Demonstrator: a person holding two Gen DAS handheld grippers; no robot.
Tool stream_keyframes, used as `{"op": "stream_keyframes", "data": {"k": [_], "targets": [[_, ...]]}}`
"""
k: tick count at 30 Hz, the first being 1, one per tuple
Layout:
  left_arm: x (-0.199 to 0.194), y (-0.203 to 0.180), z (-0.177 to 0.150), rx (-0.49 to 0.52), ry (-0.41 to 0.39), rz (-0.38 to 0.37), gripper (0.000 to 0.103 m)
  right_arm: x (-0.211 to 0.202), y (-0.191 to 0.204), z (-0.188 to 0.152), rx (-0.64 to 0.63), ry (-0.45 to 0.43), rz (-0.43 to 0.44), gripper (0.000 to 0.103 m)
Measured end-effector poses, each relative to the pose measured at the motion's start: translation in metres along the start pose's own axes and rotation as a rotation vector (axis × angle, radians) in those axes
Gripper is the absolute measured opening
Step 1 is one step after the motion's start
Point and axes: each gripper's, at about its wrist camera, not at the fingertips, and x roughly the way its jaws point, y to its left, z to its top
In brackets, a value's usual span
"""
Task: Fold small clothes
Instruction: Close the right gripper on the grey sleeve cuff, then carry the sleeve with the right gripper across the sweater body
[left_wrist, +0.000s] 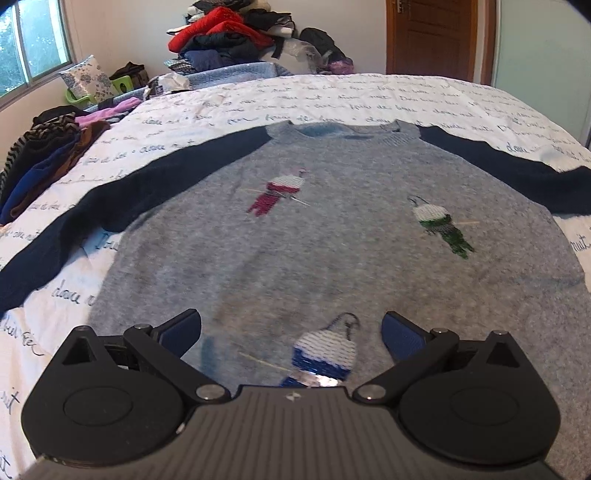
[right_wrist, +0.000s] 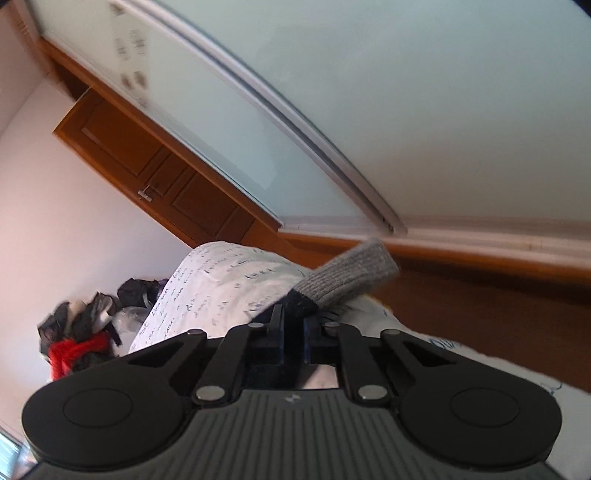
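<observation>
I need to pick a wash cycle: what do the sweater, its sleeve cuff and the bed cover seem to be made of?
Sweater: soft grey knit, fuzzy matte surface, probably wool or a blend, with stitched figures.
Sleeve cuff: grey ribbed knit with visible ridges, above the right gripper clamped on the navy sleeve.
Bed cover: smooth white woven fabric with printed script, likely cotton.

Sweater (left_wrist: 332, 240) flat on bed (left_wrist: 332, 99)

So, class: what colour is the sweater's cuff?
Grey cuff, on a navy sleeve; right wrist view.
</observation>
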Motion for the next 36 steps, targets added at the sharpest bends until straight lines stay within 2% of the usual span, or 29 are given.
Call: {"op": "stream_keyframes", "data": {"k": [4,10,15,19,27,31,36], "targets": [[0.003,0.018,0.006,-0.027,-0.001,0.043,0.103,-0.013,0.035,-0.004,-0.171,-0.041,0.019,0.008],[0.002,0.04,0.004,-0.089,0.013,0.048,0.103,-0.032,0.084,-0.023,-0.449,-0.092,0.027,0.008],[0.0,0.045,-0.002,-0.09,0.019,0.049,0.103,-0.039,0.097,-0.037,-0.5,-0.095,0.032,0.008],[0.002,0.047,-0.006,-0.09,0.025,0.058,0.103,-0.05,0.115,-0.059,-0.616,-0.102,0.059,0.008],[0.002,0.05,-0.008,-0.101,0.03,0.046,0.103,-0.073,0.182,-0.127,-0.869,-0.069,0.225,0.009],[0.002,0.05,-0.009,-0.094,0.031,0.042,0.103,-0.072,0.21,-0.157,-0.906,-0.02,0.296,0.009],[0.003,0.053,-0.013,-0.092,0.036,0.041,0.103,-0.07,0.238,-0.196,-0.916,0.043,0.343,0.009]]}}
